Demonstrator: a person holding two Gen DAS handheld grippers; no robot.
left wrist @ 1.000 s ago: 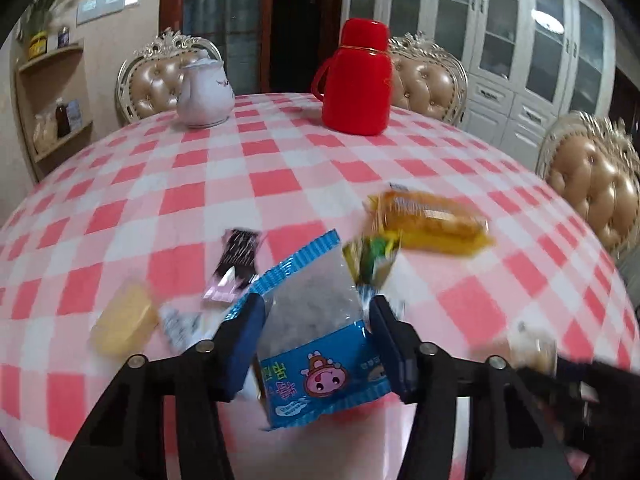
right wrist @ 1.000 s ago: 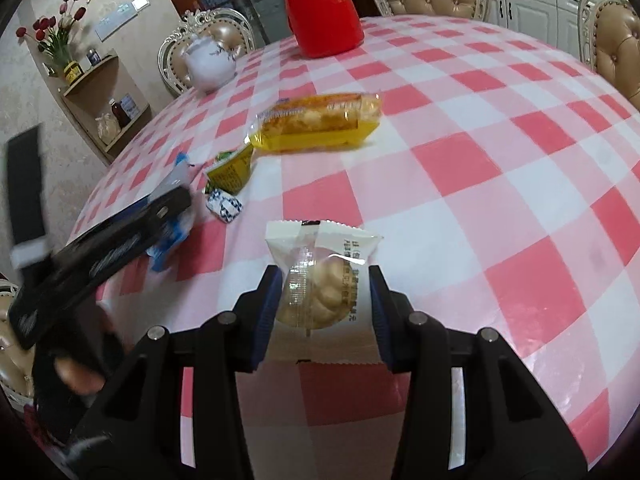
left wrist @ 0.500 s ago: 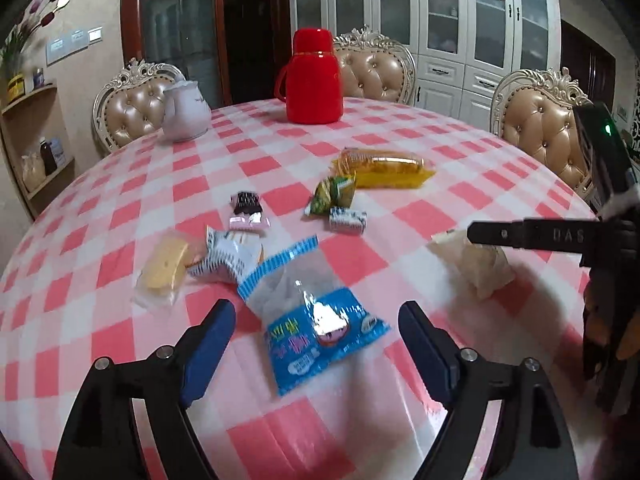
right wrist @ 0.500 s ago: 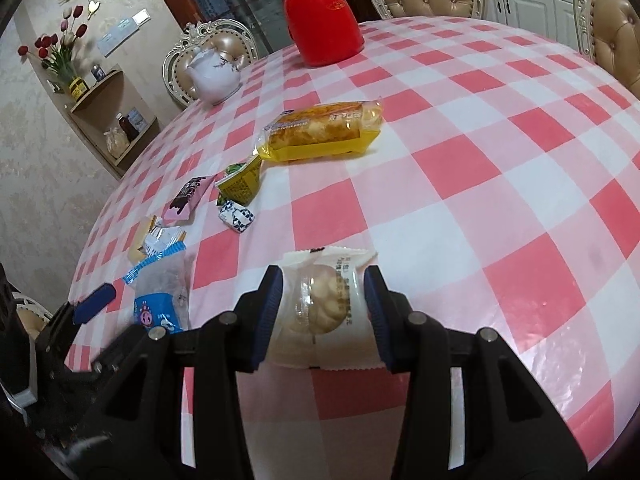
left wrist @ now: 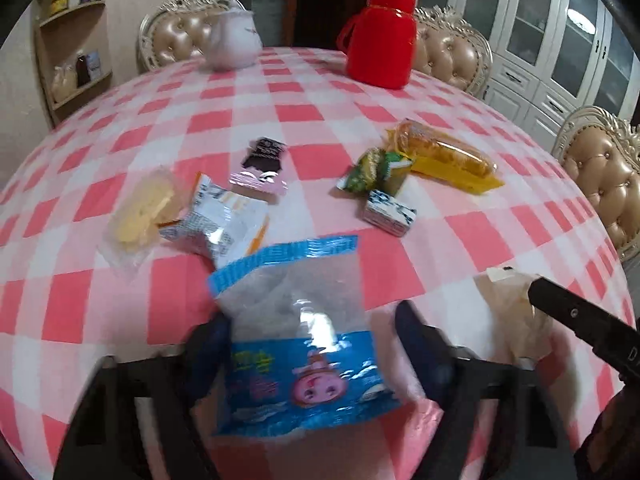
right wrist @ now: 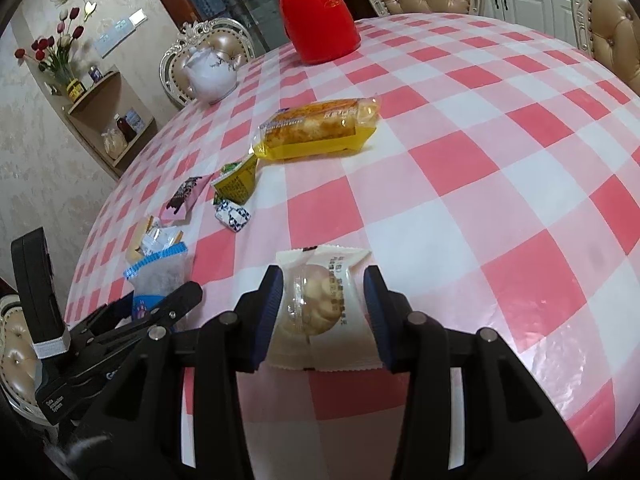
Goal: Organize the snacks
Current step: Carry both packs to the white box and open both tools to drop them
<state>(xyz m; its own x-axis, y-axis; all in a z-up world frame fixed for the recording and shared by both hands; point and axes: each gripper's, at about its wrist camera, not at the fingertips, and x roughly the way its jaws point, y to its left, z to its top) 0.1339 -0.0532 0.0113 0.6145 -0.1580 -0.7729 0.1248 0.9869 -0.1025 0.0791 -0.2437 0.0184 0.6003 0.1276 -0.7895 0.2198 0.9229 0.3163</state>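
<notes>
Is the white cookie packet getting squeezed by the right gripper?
Touching. In the right wrist view, both blue pads of the right gripper press against the sides of the white cookie packet, with no gap on either side.

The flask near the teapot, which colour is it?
Red; the flask shows best in the right wrist view.

eight snack packets (left wrist: 298,320), one flask (left wrist: 380,40), one teapot (left wrist: 234,42)

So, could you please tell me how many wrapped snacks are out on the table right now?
8: yellow cake, green packet, blue-white candy, pink-black bar, clear wafer pack, white packet, blue bag between the left gripper's fingers, cookie pack in the right gripper. Others may hide underneath.
</notes>
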